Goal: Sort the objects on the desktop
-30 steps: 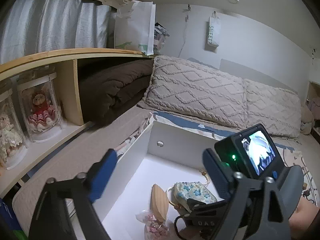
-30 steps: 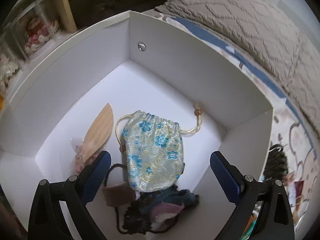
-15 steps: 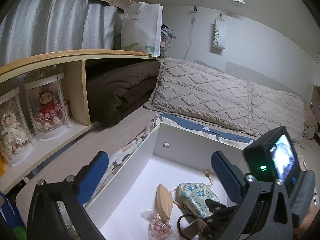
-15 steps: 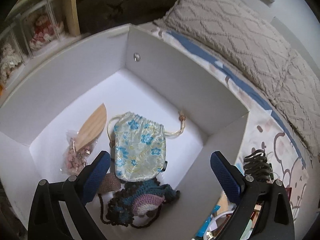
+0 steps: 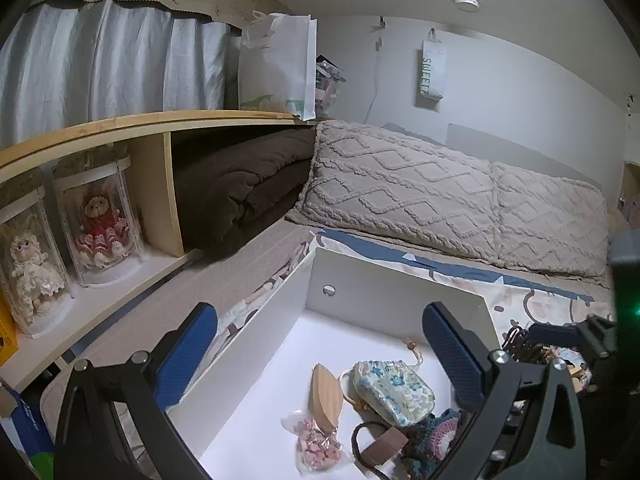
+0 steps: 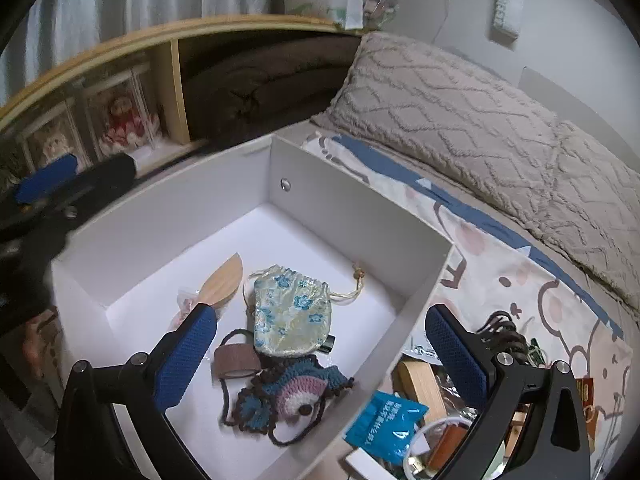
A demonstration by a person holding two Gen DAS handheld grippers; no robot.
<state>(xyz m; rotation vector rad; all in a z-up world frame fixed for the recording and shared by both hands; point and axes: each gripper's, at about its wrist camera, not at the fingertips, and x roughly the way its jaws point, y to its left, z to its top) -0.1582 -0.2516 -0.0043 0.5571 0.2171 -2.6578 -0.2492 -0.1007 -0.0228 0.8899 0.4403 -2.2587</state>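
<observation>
A white open box (image 6: 360,208) lies on the bed. Inside it are a floral drawstring pouch (image 6: 292,312), a wooden leaf (image 6: 224,280), a small bag of pink bits (image 5: 316,444), a brown loop on a cord (image 6: 236,360) and a blue-and-pink crochet piece (image 6: 296,392). My right gripper (image 6: 322,354) hangs open and empty above the box's near right corner. My left gripper (image 5: 320,354) is also open and empty, over the box's left side, and points across the bed. One of its blue fingers (image 6: 48,178) shows blurred beyond the box.
Right of the box lies a loose pile: a blue packet (image 6: 384,420), a wooden block (image 6: 420,380), a black coiled clip (image 6: 504,332) and other small items. Knitted pillows (image 5: 440,200) line the back. A shelf with dolls in clear cases (image 5: 100,216) runs along the left.
My right gripper has drawn back, risen and tipped upward, so the box looks smaller and the pile to its right has come into view. The left gripper has hardly moved.
</observation>
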